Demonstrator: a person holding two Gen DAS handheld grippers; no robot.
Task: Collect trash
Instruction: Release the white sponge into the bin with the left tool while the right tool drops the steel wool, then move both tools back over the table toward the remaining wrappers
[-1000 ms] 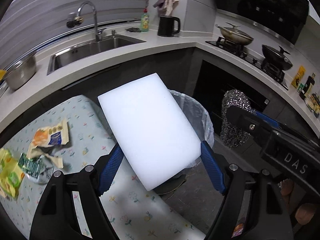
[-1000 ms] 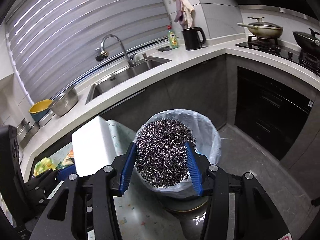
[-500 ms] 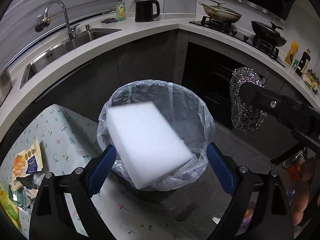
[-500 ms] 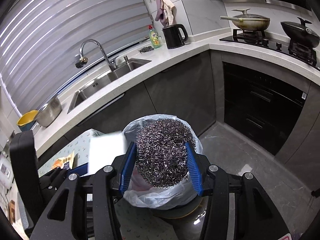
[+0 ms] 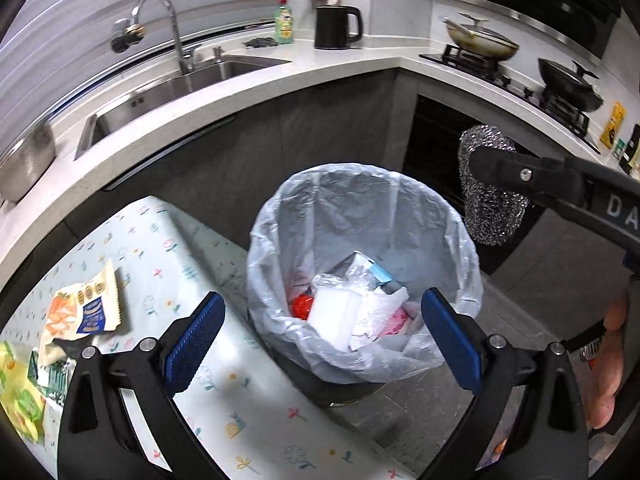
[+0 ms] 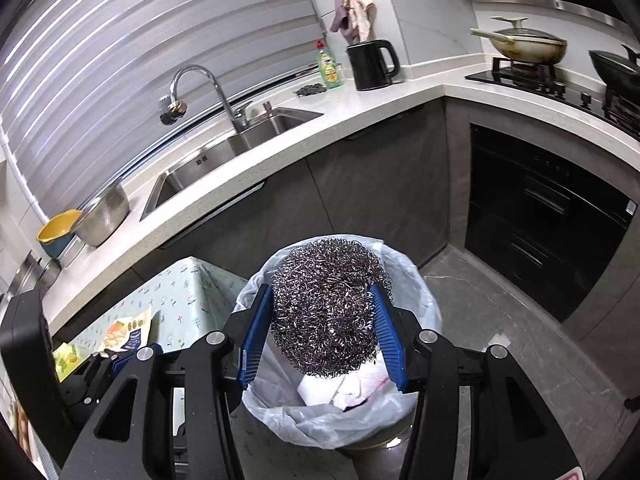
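Note:
A trash bin lined with a clear bag stands on the floor beside the table; it also shows in the right wrist view. The white sponge block lies inside it among wrappers and tissue. My left gripper is open and empty above the bin's near rim. My right gripper is shut on a steel wool scourer and holds it over the bin; the scourer also shows in the left wrist view. Snack wrappers lie on the table.
The floral-cloth table is left of the bin. Behind runs a white counter with a sink, a kettle and a stove with pans. Dark cabinets stand to the right.
My left gripper opened and let go of the white sponge block, which fell into the bin. My right gripper moved over the bin with the scourer still in it.

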